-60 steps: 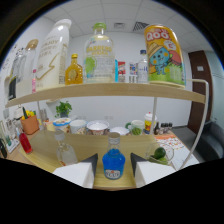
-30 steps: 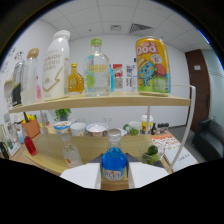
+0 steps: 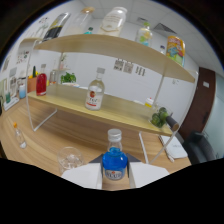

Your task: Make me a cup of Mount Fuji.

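Note:
A small bottle of blue liquid (image 3: 114, 164) with a grey cap stands upright between my white fingers (image 3: 83, 176), which press on its sides. My gripper (image 3: 114, 176) is shut on it. Just ahead of the left finger, an empty clear glass (image 3: 69, 159) stands on the wooden table (image 3: 45, 150). Beyond the fingers a wooden two-level shelf (image 3: 120, 111) carries a clear bottle with a red label (image 3: 95, 95) on its lower board.
The lower board also holds a red bottle (image 3: 41, 83), a green plant (image 3: 68, 77) and a green bunch (image 3: 160, 119). On the top board are clear bottles (image 3: 114, 18) and a colourful can (image 3: 176, 49). A tiny bottle (image 3: 19, 137) stands on the table at left.
The view has swung and tilted, so the shelf now slants and sits farther off. The blue bottle stays between my fingers. The glass has come into view by the left finger.

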